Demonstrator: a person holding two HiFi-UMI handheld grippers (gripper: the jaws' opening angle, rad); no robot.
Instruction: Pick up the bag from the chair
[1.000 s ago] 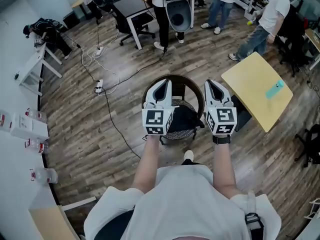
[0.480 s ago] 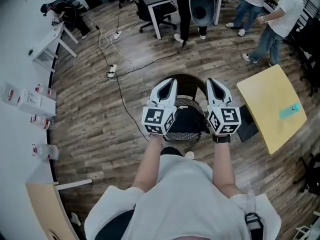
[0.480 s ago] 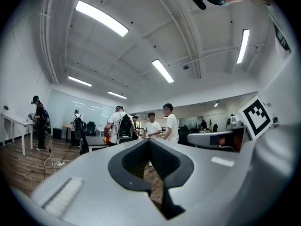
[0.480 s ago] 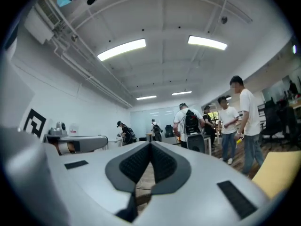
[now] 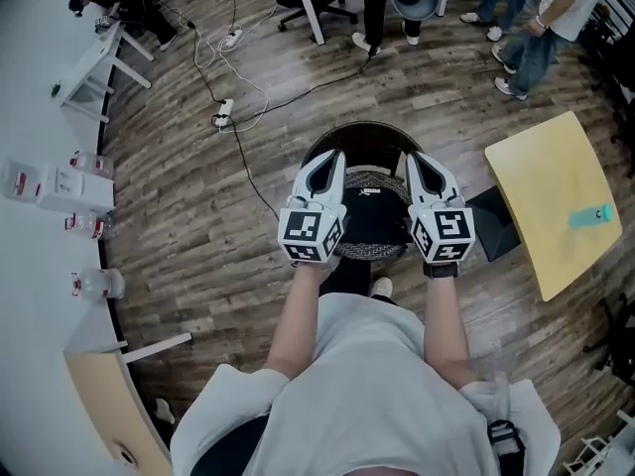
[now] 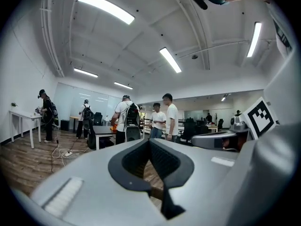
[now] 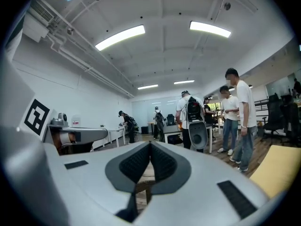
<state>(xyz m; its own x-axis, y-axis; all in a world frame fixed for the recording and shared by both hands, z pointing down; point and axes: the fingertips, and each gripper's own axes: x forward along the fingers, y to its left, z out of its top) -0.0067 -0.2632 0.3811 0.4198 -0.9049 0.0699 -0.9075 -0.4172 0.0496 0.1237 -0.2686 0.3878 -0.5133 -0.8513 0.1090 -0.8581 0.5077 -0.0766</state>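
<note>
In the head view a black bag lies on the woven seat of a round chair with a dark curved back. My left gripper hovers over the bag's left side, and my right gripper over its right side. Both point away from me towards the chair back. The left gripper has its jaws shut with nothing between the pads. In its own view the right gripper is likewise shut and empty. Neither gripper view shows the bag.
A yellow table with a teal object stands to the right, with a flat black item on the floor beside the chair. Cables and a power strip run across the wooden floor at left. People stand beyond the chair.
Both grippers have come down and forward together, still shut, and now flank the bag on the seat. The chair sits closer under me in the head view.
</note>
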